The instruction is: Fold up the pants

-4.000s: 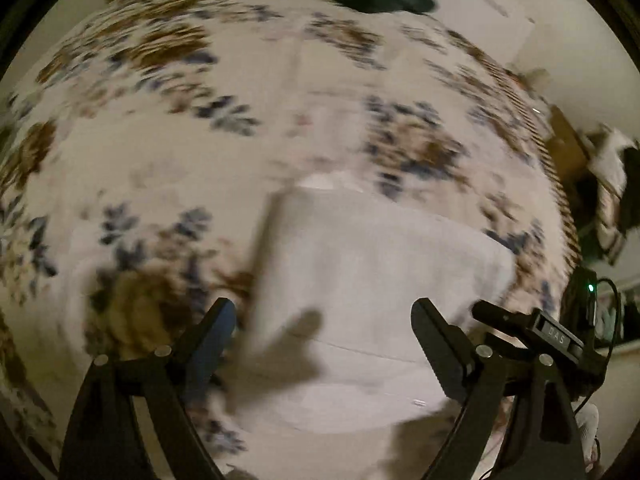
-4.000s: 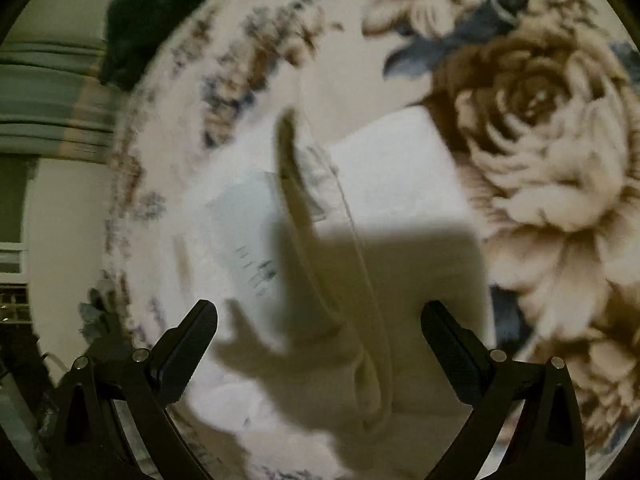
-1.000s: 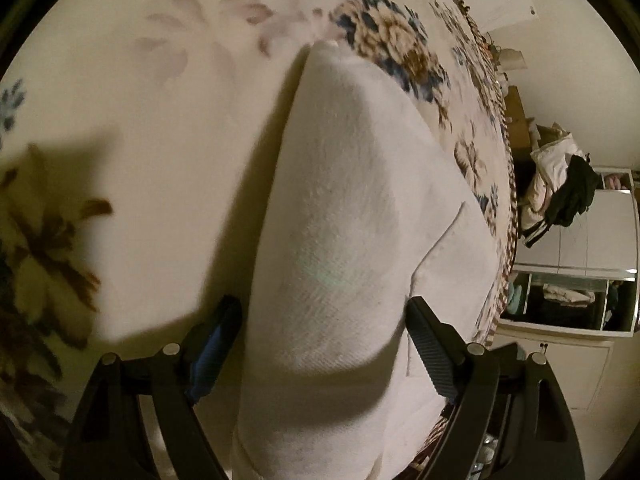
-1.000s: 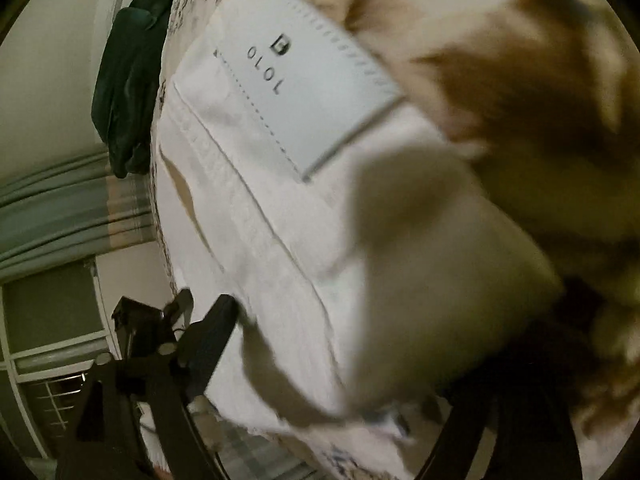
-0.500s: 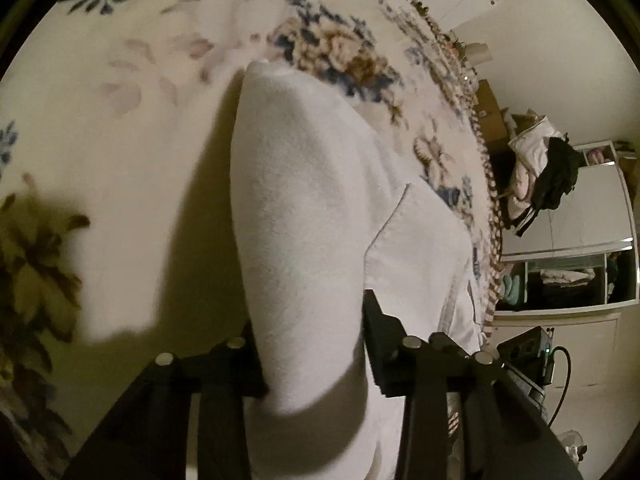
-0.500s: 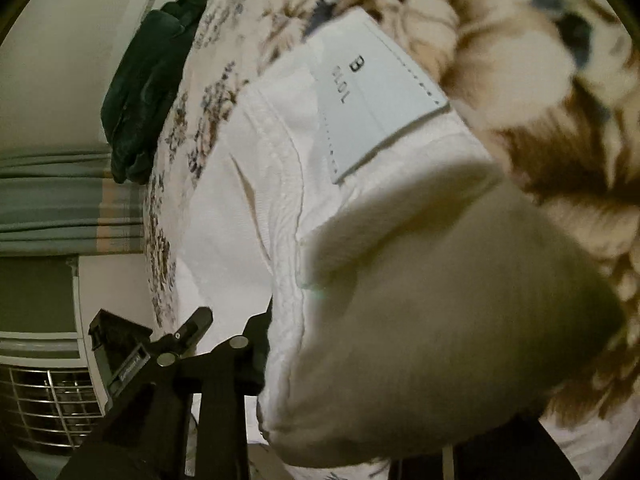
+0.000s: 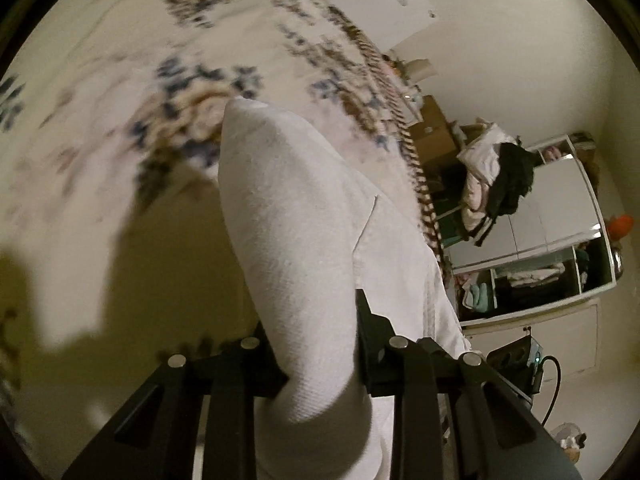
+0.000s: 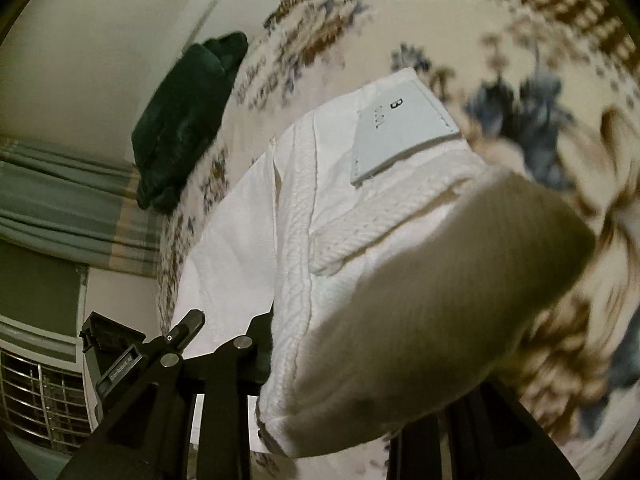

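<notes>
The white pants (image 7: 304,216) lie folded on a floral bedspread (image 7: 100,92). My left gripper (image 7: 316,344) is shut on one end of the folded bundle and holds it raised off the bed. My right gripper (image 8: 340,364) is shut on the other end, at the waistband (image 8: 296,248). A pale label patch (image 8: 400,132) shows on the pants beyond it. The right finger of my right gripper is hidden under the cloth. The other gripper's body (image 8: 120,356) shows at lower left in the right wrist view.
The bedspread (image 8: 540,80) has a brown braided edge (image 7: 420,172). A dark green garment (image 8: 188,116) lies at the bed's far end. Beside the bed stand a white wardrobe (image 7: 552,216), a cardboard box (image 7: 432,128) and a heap of clothes (image 7: 496,172).
Both grippers closed on the ends of the folded pants between one second and half a second ago. Since then both have lifted the bundle higher off the bed.
</notes>
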Motion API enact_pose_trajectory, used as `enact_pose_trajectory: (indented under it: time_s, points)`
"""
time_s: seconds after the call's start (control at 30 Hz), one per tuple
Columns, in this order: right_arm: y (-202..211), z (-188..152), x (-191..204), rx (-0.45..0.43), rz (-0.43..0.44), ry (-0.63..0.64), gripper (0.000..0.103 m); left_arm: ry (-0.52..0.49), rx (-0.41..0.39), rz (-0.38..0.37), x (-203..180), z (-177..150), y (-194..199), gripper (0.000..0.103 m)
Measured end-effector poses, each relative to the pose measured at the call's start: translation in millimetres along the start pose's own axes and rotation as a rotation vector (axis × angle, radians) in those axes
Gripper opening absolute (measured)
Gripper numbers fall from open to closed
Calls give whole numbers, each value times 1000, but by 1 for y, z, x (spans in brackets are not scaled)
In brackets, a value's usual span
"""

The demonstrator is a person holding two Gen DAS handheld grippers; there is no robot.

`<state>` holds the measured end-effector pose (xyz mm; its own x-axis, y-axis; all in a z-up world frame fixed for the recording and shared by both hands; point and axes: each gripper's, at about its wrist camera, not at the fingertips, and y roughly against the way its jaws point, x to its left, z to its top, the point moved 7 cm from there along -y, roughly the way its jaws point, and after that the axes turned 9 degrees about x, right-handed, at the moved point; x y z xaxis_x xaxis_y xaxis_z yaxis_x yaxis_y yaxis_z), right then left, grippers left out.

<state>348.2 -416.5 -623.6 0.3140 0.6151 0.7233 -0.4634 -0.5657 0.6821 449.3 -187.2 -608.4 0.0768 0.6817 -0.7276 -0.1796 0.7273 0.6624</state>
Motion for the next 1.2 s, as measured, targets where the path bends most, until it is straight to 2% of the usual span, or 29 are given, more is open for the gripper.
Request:
enact_pose_trajectory:
  time_s: [0.1, 0.23, 0.33, 0.47, 0.5, 0.57, 0.6, 0.67, 0.7, 0.73, 0.8, 0.83, 0.87, 0.93, 1.03, 1.2]
  points:
    - [5, 30, -7, -28, -5, -2, 31, -24, 7, 12, -5, 23, -27, 23]
    - [-12, 61, -28, -31, -35, -7, 31, -23, 44, 54, 11, 41, -67, 23]
    - [-32, 67, -53, -12, -58, -24, 31, -21, 90, 107, 27, 39, -92, 24]
    - [-51, 66, -73, 15, -74, -18, 33, -50, 115, 135, 34, 23, -97, 25]
    - [-52, 66, -75, 24, -76, -19, 37, -43, 117, 134, 36, 20, -95, 26]
    - [-54, 64, -83, 53, -89, -36, 51, -11, 119, 134, 40, 17, -92, 30]
    - [-54, 64, -88, 66, -111, -53, 62, 6, 122, 144, 40, 14, -89, 33]
    - [-52, 63, -93, 98, -150, -61, 75, 13, 127, 198, 37, 10, -84, 36]
    - [-49, 61, -93, 109, -178, -48, 89, 10, 130, 230, 34, 9, -81, 38]
    - [-45, 59, -91, 116, -231, -15, 96, -1, 132, 277, 31, 7, -78, 44]
    - [-35, 54, -83, 117, -350, 57, 97, -30, 135, 396, 26, 1, -71, 62]
    - [-31, 51, -81, 113, -394, 86, 98, -51, 133, 449, 23, -3, -67, 77]
    - [-26, 49, -76, 104, -461, 122, 99, -70, 128, 488, 17, -6, -64, 85]
    - [-14, 43, -66, 71, -583, 187, 103, -116, 117, 557, 4, -15, -55, 88]
    - [2, 37, -43, 16, -695, 258, 103, -161, 114, 616, -14, -25, -42, 90]
    - [44, 31, 5, -76, -758, 296, 103, -210, 89, 651, -57, -32, -13, 90]
